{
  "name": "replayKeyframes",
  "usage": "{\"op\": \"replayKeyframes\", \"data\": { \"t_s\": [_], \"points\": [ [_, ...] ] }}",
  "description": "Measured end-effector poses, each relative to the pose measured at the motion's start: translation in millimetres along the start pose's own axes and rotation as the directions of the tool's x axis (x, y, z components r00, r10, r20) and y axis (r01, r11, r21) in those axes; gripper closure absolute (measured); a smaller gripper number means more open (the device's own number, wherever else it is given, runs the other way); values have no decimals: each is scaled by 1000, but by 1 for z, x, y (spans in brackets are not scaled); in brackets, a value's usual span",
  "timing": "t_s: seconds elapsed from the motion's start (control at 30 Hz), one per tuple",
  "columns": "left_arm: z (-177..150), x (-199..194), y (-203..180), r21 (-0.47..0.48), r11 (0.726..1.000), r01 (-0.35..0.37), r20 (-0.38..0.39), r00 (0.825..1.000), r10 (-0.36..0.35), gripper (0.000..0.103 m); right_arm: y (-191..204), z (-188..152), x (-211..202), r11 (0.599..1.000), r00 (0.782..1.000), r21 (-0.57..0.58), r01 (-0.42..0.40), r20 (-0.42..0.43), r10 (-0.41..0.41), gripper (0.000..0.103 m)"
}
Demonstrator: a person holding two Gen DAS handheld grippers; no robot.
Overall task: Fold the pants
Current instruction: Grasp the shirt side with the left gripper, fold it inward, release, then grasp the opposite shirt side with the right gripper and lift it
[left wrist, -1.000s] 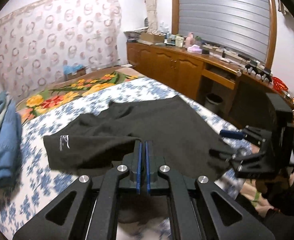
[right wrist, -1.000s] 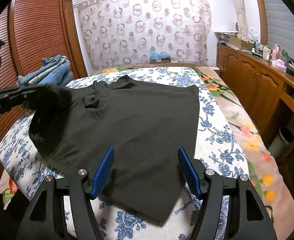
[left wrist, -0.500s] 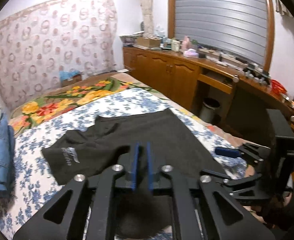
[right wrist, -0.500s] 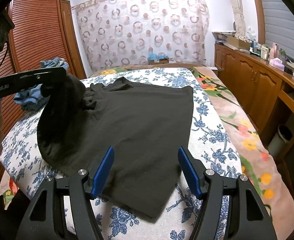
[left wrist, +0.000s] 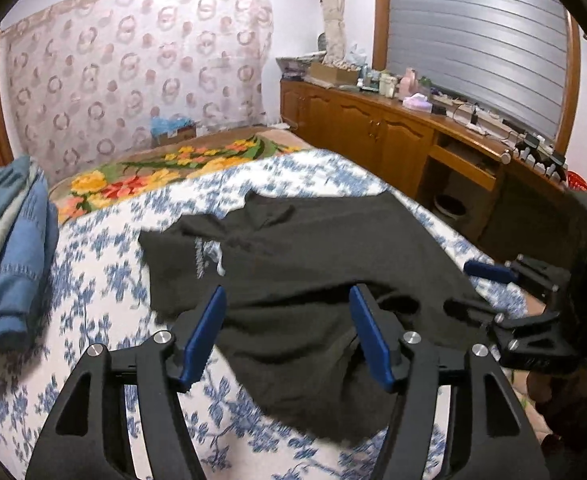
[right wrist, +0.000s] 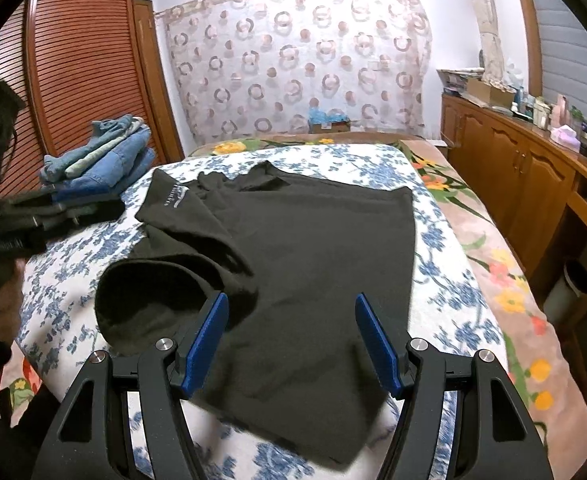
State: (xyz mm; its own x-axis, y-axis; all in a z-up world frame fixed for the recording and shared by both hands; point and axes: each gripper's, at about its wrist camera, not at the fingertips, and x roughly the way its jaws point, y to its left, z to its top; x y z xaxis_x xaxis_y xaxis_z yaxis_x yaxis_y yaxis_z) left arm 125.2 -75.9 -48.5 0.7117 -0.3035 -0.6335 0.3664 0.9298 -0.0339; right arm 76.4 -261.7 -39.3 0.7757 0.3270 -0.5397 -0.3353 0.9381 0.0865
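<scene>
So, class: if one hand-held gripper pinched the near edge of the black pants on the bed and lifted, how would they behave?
The black pants would probably sag, since one leg has already slumped into a rounded roll. The matte, fleece-like cloth seems unlikely to slip. Lying on the floral bedsheet, they would likely drag and bunch if pushed.

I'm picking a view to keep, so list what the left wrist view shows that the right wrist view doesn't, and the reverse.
Left only: the window shutter and the right gripper seen from the side. Right only: the slatted wardrobe and the pants' rolled-up edge. Both: the black pants on the floral bed, the jeans pile, the patterned curtain, the cabinets, and open blue-padded jaws.
</scene>
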Motion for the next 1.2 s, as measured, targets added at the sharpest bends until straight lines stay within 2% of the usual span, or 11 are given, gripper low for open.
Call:
{"op": "replayKeyframes", "data": {
  "t_s": [0.13,0.33,0.53,0.67,0.9,1.2],
  "points": [
    [-13,7,8,-20,1000,-9,-31,999,8,38,10,4,10,999,999,-21,-36,-11,35,44],
    [-22,6,19,-55,998,-7,-36,999,5,38,18,12,37,997,997,-55,-56,-62,53,64],
    [-24,6,23,-71,997,-5,-32,999,3,38,17,19,54,997,993,-55,-62,-106,55,92],
    [-26,8,24,-81,997,-2,-36,999,-1,38,17,23,39,995,996,-58,-79,-55,76,96],
    [-27,9,20,-77,997,8,-39,999,-11,38,6,29,-12,996,996,-66,-56,68,61,98],
    [-25,13,4,-52,998,33,-49,998,-35,38,-9,18,-52,997,995,-80,-4,97,12,98]
  ]
}}
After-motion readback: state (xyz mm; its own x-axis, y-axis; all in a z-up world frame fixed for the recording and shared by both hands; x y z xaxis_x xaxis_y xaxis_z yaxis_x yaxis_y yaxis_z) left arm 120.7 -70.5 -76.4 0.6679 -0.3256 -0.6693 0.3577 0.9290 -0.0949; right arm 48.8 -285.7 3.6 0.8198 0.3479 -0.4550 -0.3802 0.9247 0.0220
